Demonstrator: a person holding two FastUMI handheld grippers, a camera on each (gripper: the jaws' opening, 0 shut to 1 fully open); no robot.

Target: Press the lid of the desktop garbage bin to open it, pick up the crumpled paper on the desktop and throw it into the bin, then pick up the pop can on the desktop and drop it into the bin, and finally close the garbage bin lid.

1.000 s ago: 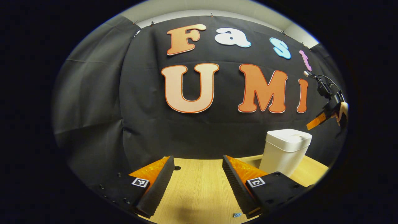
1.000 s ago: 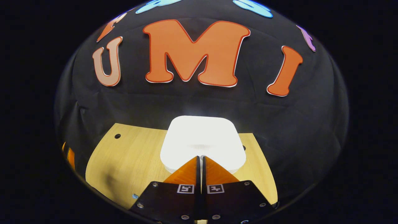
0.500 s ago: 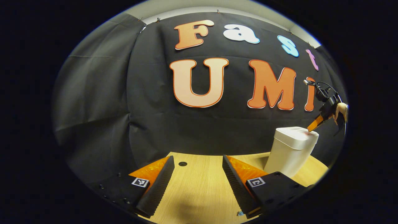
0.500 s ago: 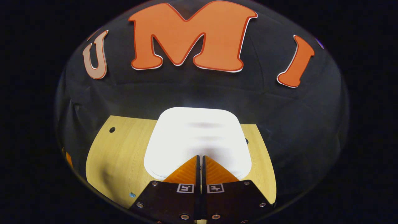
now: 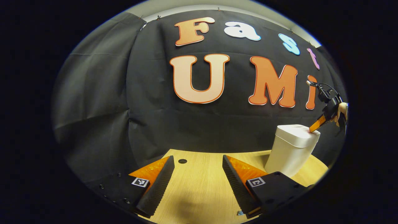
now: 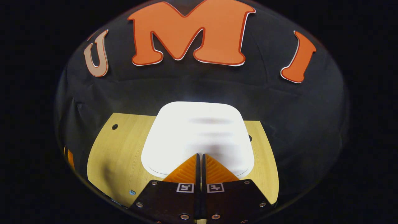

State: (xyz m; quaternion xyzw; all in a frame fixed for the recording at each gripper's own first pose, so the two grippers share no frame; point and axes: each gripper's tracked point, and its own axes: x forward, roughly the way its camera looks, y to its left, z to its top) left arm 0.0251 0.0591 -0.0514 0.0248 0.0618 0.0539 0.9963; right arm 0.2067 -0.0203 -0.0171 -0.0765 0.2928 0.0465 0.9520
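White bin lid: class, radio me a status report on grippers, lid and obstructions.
Right gripper shut, fingers' tips on the white plastic bin lid. Left gripper open, empty, over the light wooden desktop. Lid down; nothing obstructing.

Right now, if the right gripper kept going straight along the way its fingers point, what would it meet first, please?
The right gripper, fingers shut, points down at the bin lid. In the left gripper view its tips seem to touch that lid already, so the lid comes first, though exact contact is hard to judge.
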